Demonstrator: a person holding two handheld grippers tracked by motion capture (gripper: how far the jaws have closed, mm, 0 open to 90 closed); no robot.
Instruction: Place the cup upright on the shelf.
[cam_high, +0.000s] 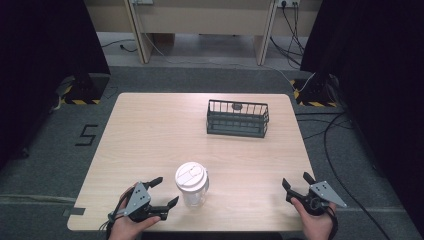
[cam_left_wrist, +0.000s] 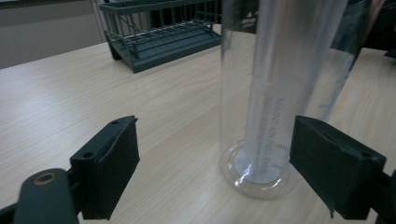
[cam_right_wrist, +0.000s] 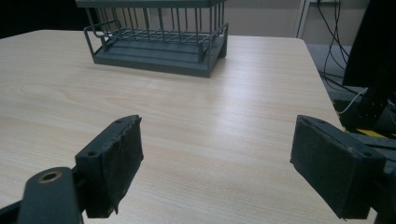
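Table: pale wood-grain rectangular table (cam_high: 150, 135), one, bearing two things.
Cup: one clear plastic cup with a white lid (cam_high: 192, 184), upright near the table's front edge, left of centre.
Basket: one dark green wire basket with a solid base (cam_high: 237, 119), toward the far right of the table, well apart from the cup.
Left gripper: black two-jaw left gripper (cam_high: 161, 192) under a grey three-cornered plate, jaws spread wide, holding nothing; the cup stands just beside it on its right, not touched.
Right gripper: black two-jaw right gripper (cam_high: 296, 181), jaws wide apart, empty, at the front right corner, well apart from the cup.
High view alone: the white lid, both hands, a small dark round thing (cam_high: 237, 106) in the basket that I cannot identify.
Left gripper view alone: the cup's clear wall (cam_left_wrist: 280, 84) and ringed base with faint raised lettering, standing ahead, nearer the right pad (cam_left_wrist: 334, 165).
Right gripper view alone: bare tabletop between the pads (cam_right_wrist: 114, 161), the basket (cam_right_wrist: 159, 42) far ahead.
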